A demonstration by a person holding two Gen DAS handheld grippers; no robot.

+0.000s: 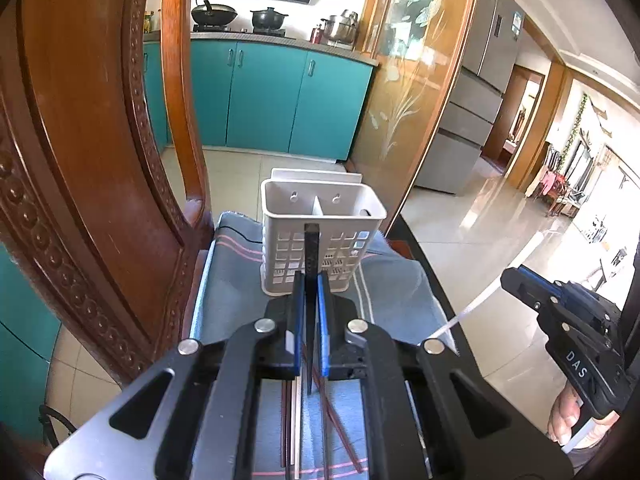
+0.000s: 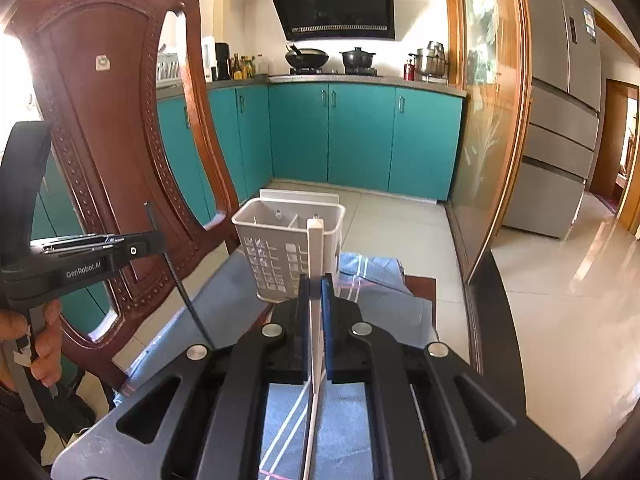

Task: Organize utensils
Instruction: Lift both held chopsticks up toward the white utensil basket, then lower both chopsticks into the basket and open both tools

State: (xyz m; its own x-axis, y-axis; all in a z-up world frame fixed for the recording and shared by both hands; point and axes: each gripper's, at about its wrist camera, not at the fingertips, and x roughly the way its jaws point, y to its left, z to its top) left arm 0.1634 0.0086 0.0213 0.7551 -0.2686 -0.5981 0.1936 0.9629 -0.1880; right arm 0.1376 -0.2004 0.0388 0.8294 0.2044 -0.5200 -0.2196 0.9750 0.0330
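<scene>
A white slotted utensil holder [image 1: 320,236] with two compartments stands on a blue cloth [image 1: 232,280]; it also shows in the right wrist view [image 2: 286,252]. My left gripper [image 1: 311,280] is shut on a black chopstick [image 1: 311,256], held upright in front of the holder. My right gripper [image 2: 316,284] is shut on a white chopstick [image 2: 316,248], also upright, near the holder's right compartment. From the left wrist view the right gripper [image 1: 516,280] is to the right with the white chopstick [image 1: 472,308]. Brown and white chopsticks [image 1: 292,420] lie on the cloth below.
A carved wooden chair back [image 1: 92,140] rises close on the left. A glass-panel door frame [image 1: 420,100] stands behind the holder to the right. White chopsticks [image 2: 288,432] lie on the cloth under the right gripper. Teal kitchen cabinets [image 2: 360,140] are far behind.
</scene>
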